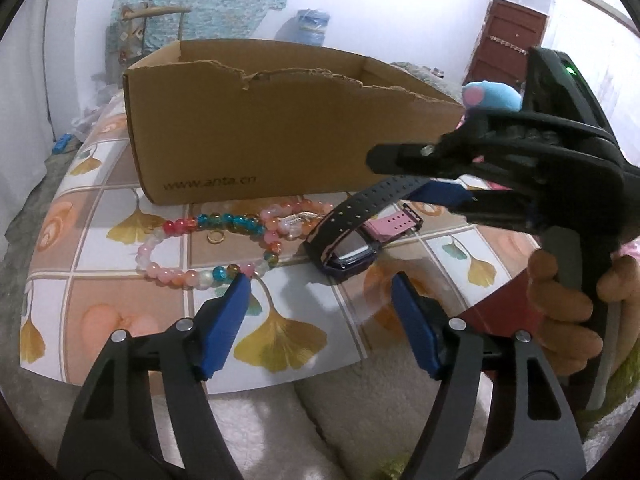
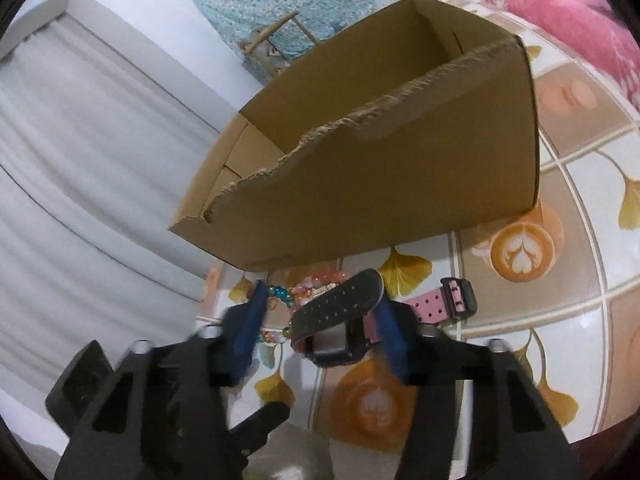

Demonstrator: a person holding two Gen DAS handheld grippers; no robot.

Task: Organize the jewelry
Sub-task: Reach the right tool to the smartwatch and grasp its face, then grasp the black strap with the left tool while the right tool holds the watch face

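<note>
A watch (image 1: 348, 256) with a dark strap and a pink strap (image 1: 394, 224) lies on the patterned table in front of a cardboard box (image 1: 260, 132). Left of it lie bead bracelets (image 1: 208, 240) and a small gold ring (image 1: 215, 237). My left gripper (image 1: 320, 292) is open just short of the watch, its left pad near the beads. My right gripper (image 2: 320, 312) straddles the watch (image 2: 336, 320): the right pad touches the strap, while a gap shows at the blurred left pad. In the left wrist view the right gripper (image 1: 400, 178) reaches in from the right over the raised dark strap.
The box (image 2: 400, 184) is open-topped with a torn front rim and looks empty inside. A person's hand (image 1: 560, 312) holds the right gripper's handle. A blue plush toy (image 1: 492, 96) sits behind the box, and a pink blanket (image 2: 560, 12) lies beyond the table. The table's front edge is close.
</note>
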